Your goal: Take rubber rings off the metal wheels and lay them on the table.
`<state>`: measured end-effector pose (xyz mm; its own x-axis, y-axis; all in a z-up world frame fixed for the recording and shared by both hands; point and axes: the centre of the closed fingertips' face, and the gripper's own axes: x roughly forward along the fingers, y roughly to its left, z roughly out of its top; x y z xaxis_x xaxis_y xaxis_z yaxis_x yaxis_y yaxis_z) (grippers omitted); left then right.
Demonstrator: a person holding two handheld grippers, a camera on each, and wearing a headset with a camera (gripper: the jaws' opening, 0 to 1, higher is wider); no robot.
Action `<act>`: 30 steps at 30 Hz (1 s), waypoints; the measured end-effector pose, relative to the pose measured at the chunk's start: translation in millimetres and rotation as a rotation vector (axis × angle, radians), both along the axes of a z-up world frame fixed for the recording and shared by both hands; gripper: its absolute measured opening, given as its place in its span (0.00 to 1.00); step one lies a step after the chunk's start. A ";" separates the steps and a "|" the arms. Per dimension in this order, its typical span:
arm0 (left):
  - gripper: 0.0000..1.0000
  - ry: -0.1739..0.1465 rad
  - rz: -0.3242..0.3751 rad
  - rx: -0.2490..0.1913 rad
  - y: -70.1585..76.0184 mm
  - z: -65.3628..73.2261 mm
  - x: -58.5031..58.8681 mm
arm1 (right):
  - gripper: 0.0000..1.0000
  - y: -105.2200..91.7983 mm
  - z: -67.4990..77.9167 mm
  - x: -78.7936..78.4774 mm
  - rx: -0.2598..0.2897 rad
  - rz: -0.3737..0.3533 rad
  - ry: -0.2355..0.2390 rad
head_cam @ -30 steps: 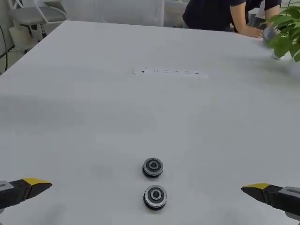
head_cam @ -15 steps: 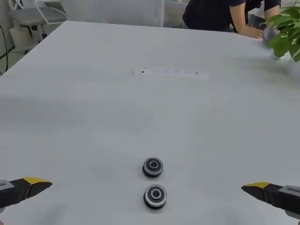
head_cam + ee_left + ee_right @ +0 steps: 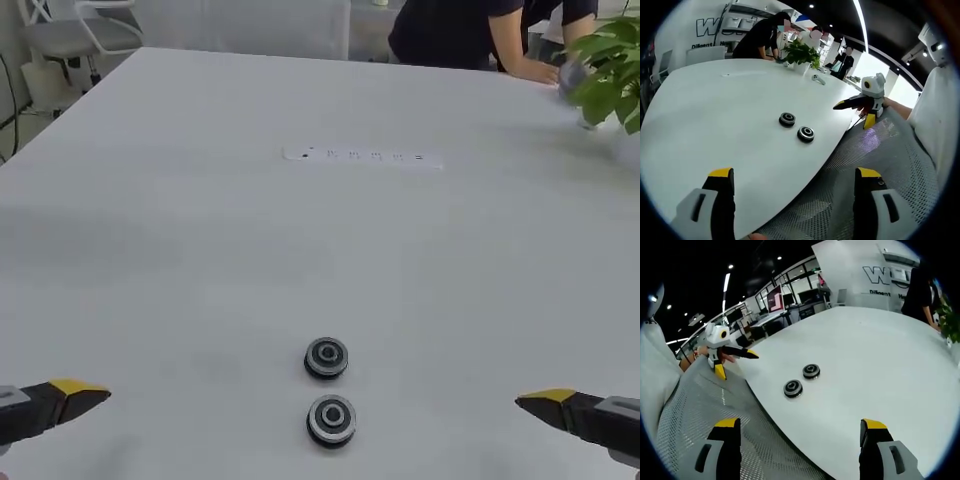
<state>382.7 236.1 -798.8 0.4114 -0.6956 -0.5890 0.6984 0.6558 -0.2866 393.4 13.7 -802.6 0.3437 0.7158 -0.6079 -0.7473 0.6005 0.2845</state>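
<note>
Two metal wheels with black rubber rings lie flat on the white table [image 3: 200, 250], one behind the other: the far wheel [image 3: 326, 357] and the near wheel [image 3: 331, 419]. My left gripper [image 3: 88, 394] hovers at the table's near left, well apart from them, and my right gripper [image 3: 535, 403] at the near right. In the left gripper view the jaws of the left gripper [image 3: 794, 175] stand wide open and empty, the wheels [image 3: 787, 119] [image 3: 805, 133] ahead. The right gripper [image 3: 800, 425] is also open and empty, facing the wheels [image 3: 811, 371] [image 3: 792, 388].
A white power strip [image 3: 362, 154] lies mid-table. A potted plant [image 3: 610, 70] stands at the far right corner, a person [image 3: 455, 30] leans over the far edge, and a chair [image 3: 80, 30] is at the far left. Grey mesh [image 3: 875, 150] lies below the near edge.
</note>
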 end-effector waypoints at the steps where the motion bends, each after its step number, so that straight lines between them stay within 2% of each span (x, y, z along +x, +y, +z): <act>1: 0.99 0.000 -0.002 0.002 -0.1 -0.3 -0.3 | 0.99 -0.1 -0.2 0.0 -0.001 0.001 0.000; 30: 0.99 -0.010 -0.006 0.014 2.3 1.1 1.1 | 0.99 2.2 1.5 1.9 0.003 -0.008 0.000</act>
